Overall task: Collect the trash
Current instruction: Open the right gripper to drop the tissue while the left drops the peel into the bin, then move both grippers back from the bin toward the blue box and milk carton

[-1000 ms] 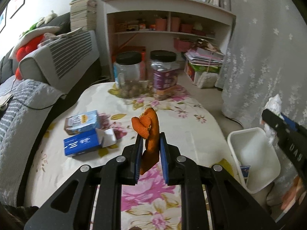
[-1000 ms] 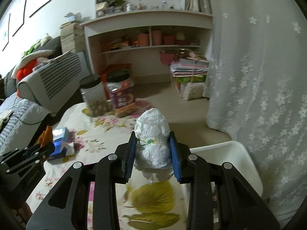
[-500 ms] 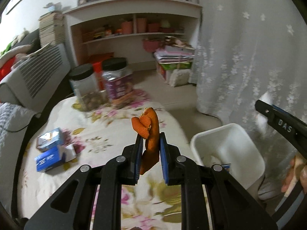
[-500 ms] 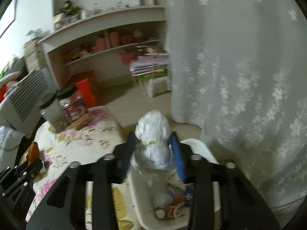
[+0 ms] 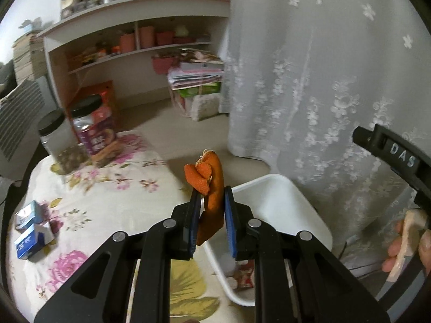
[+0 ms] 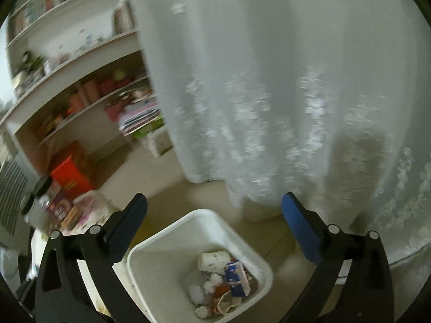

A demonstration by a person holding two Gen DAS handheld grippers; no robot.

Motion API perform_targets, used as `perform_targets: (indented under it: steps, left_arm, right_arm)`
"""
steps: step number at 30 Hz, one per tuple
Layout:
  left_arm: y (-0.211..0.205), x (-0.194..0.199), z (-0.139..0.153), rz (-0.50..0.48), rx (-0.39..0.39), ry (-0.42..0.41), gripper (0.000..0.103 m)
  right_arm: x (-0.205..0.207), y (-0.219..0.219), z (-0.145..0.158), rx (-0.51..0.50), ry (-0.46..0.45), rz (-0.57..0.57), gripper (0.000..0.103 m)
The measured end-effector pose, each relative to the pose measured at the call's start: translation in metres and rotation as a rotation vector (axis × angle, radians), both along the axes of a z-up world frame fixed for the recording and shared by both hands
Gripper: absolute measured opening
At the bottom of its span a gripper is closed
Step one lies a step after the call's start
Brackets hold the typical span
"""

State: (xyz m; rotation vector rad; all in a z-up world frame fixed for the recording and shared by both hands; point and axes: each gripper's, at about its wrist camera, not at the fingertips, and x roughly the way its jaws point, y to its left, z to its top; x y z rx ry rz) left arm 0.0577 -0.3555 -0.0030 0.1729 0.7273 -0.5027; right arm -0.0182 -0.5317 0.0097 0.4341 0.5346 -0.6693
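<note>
Two views: left tongs (image 5: 211, 210) pinching orange peel (image 5: 210, 188); right tongs (image 6: 214, 227) spreading, empty, above bin (image 6: 161, 247).

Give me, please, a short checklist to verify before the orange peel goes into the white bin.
1. Left gripper shut on the orange peel: ok.
2. Peel above the white bin opening: not ok, it hangs at the near rim.
3. Right gripper clear of the drop path: cannot tell; its jaws are opening, nothing between them, over the bin.
4. Bin has room: ok, trash only covers the bottom.
5. Bin upright: ok.
</note>
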Motion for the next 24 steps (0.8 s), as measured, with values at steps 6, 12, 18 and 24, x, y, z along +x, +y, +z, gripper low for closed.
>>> perform_targets:
  steps: [6,12,18,24]
  left_arm:
    - [-0.029,0.000,-0.005,-0.067,-0.011,0.038,0.029]
    - [-0.036,0.000,-0.007,-0.077,-0.010,0.047,0.049]
    - [-0.026,0.000,-0.007,-0.053,0.013,0.024,0.060]
    - [-0.004,0.005,-0.004,0.002,0.031,-0.005,0.064]
  right_arm:
    - [-0.025,-0.026,0.004,-0.015,0.002,-0.128,0.096]
    - [-0.031,-0.034,0.001,-0.008,0.012,-0.150,0.096]
    - [-0.024,-0.026,-0.001,-0.023,0.051,-0.134,0.096]
    - [-0.009,-0.004,-0.002,-0.070,0.099,-0.073,0.096]
